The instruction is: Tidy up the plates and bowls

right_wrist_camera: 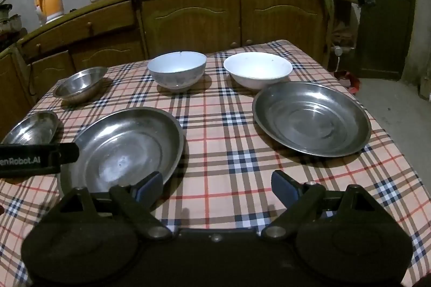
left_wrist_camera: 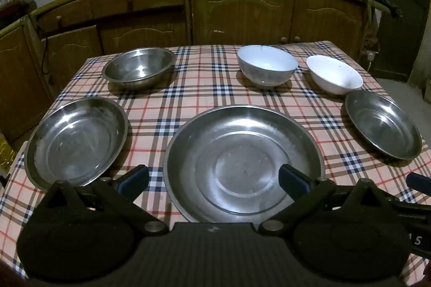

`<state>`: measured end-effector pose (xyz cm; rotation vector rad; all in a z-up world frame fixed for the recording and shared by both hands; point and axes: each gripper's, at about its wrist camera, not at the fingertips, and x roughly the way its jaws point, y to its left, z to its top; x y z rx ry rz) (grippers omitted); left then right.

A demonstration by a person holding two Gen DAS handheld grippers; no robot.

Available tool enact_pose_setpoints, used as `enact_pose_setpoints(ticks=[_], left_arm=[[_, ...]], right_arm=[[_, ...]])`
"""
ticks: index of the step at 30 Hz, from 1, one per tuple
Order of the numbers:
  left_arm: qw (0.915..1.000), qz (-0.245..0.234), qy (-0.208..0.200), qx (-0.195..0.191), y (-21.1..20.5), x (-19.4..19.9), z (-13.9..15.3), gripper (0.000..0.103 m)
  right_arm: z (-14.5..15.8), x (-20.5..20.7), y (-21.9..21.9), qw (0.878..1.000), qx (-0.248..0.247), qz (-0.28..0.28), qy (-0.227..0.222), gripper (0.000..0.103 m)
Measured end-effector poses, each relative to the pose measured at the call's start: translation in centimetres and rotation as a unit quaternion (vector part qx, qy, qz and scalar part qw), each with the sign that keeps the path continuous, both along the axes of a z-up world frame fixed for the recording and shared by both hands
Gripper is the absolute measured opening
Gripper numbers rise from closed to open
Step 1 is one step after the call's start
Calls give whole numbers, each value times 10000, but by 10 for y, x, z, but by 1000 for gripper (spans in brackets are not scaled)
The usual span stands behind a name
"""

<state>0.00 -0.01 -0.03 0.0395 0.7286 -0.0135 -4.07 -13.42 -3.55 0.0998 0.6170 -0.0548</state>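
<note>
Both my tongs wide open, nothing held: left gripper (left_wrist_camera: 214,180) over big steel plate (left_wrist_camera: 242,160), right gripper (right_wrist_camera: 216,186) over bare cloth btwn plates. Bowls (left_wrist_camera: 268,68) back row, all spread singly, nothing stacked yet

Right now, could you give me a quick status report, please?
Left gripper and right gripper open, empty. Three steel plates, three bowls unstacked. Nothing blocking.
</note>
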Motion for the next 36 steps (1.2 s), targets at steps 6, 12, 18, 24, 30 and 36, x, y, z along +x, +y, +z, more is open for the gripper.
enact_pose_setpoints(ticks=[6,12,18,24,30,36], left_arm=[[10000,69,47,-16,4,2,-4,103],[9996,246,120,-68,20,8,-8,103],[9983,474,286,-179,37,15,-12,103],[9988,472,74,-75,41,14,-13,103],[9989,385,31,-267,39,15,-19,103],[9988,402,63,-287,41,15,-19,103]], right_arm=[[-3,2,3,10000,32,24,68,103],[-9,7,4,9998,50,139,120,103],[-13,13,3,9997,55,172,184,103],[-12,14,3,9997,32,174,161,103],[-12,15,3,9997,20,156,174,103],[-12,15,4,9997,16,176,164,103]])
